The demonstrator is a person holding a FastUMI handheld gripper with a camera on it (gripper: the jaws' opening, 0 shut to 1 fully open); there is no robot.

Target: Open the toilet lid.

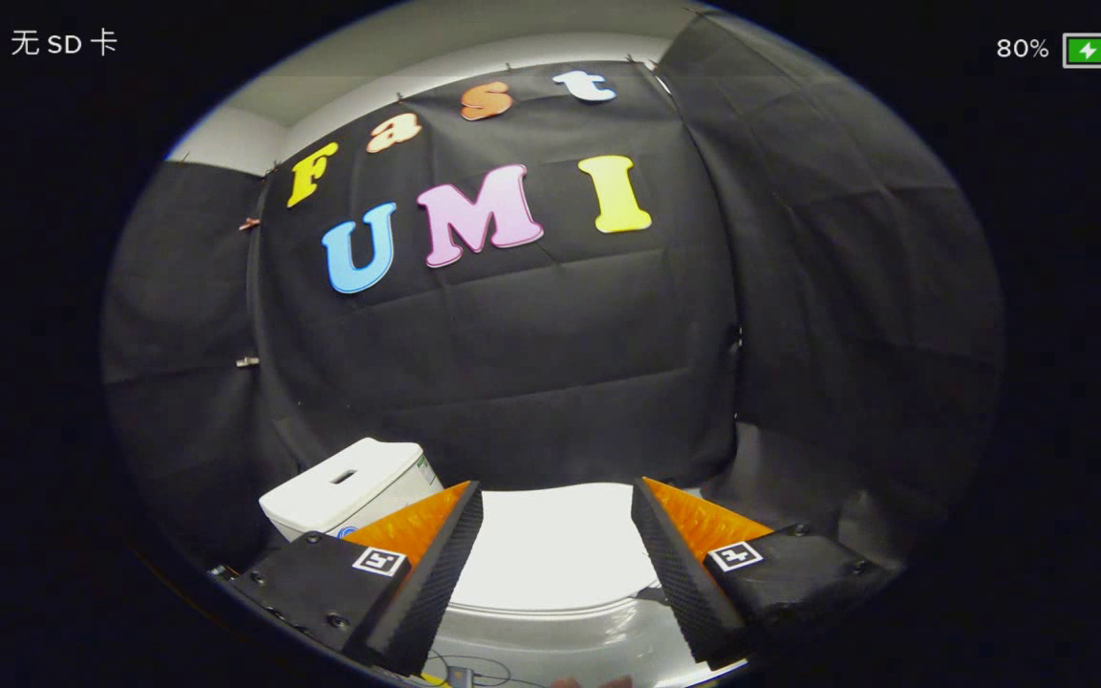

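I have the tool point(557, 502) hovering level above the toilet lid point(550, 554), fingers spread wide apart and gripping nothing. The lid lies closed, showing between the fingers. The cistern point(345, 487) sits behind the lid, off the left finger.

Cloth-walled booth point(531, 382) with toilet point(550, 554)

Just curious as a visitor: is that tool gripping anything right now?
No. The tool is open, its fingers spread apart above the closed white toilet lid.
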